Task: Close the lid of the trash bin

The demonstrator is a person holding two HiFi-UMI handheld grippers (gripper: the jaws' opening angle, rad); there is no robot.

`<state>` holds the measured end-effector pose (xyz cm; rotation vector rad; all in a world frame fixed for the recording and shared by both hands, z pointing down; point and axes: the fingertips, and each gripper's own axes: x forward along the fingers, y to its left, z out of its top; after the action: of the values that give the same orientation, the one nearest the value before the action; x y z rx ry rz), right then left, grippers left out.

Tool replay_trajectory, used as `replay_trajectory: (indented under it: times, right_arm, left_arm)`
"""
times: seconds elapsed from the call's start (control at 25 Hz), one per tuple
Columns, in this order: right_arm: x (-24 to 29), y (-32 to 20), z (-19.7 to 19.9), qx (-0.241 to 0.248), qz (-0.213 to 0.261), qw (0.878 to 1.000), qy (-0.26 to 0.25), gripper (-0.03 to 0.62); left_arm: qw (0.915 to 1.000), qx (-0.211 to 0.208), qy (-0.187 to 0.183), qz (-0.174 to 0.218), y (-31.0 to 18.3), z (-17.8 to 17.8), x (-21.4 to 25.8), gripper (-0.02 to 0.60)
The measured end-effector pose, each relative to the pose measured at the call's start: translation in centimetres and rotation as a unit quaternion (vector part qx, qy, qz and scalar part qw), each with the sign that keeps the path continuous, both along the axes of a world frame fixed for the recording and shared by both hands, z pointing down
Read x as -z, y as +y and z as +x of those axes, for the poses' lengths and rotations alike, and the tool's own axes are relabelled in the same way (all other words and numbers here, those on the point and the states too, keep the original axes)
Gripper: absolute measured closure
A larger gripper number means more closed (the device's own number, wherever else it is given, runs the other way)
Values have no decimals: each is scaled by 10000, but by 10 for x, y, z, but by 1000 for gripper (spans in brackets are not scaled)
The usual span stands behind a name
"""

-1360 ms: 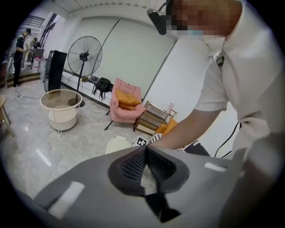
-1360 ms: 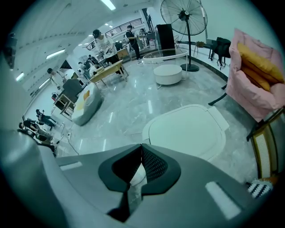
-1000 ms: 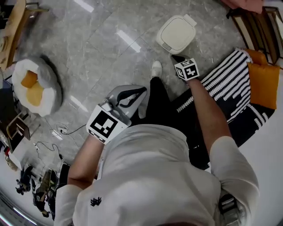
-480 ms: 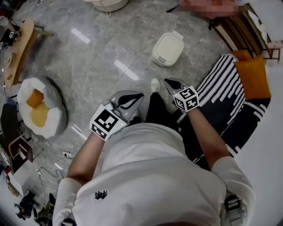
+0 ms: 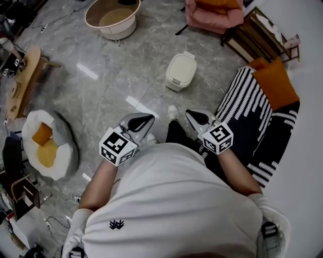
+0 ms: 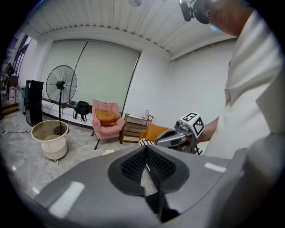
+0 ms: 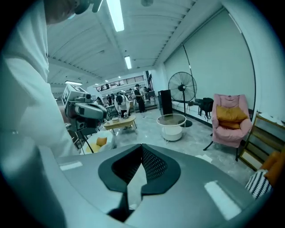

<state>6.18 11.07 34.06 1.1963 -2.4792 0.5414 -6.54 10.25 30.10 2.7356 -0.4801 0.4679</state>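
The cream trash bin (image 5: 180, 72) stands on the grey marble floor with its lid down flat. It is ahead of the person's white shoe (image 5: 172, 112). My left gripper (image 5: 148, 118) and right gripper (image 5: 189, 113) are both held close to the torso, well short of the bin and touching nothing. In the left gripper view the left gripper (image 6: 145, 150) has its jaws meeting at the tips with nothing between them. The right gripper (image 7: 141, 148) looks the same in the right gripper view. Each gripper view also shows the other one: the right gripper (image 6: 178, 136) and the left gripper (image 7: 83, 110).
A striped black-and-white rug (image 5: 251, 113) with an orange cushion (image 5: 275, 83) lies to the right. A pink armchair (image 5: 212, 12) and a round tub (image 5: 111, 17) stand beyond the bin. An egg-shaped floor cushion (image 5: 48, 146) and a wooden table (image 5: 20, 80) are at the left.
The right gripper has drawn back from beside the bin toward the torso. The left gripper stayed near the body. The head view now sits farther from the bin, whose lid stays down.
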Motion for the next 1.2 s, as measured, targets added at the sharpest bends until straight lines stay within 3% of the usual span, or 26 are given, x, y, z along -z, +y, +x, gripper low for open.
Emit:
replay_trajectory:
  times: [0.48,1.2]
  right_arm:
    - [47,54,-8,-260,443,9987,-48,594]
    - [50,59,-36,-70,576,9983,-36,593]
  left_arm:
    - [9998,-107,63,159,34,-8,13,525]
    - [9996,232,135,110,47,-44,6,525]
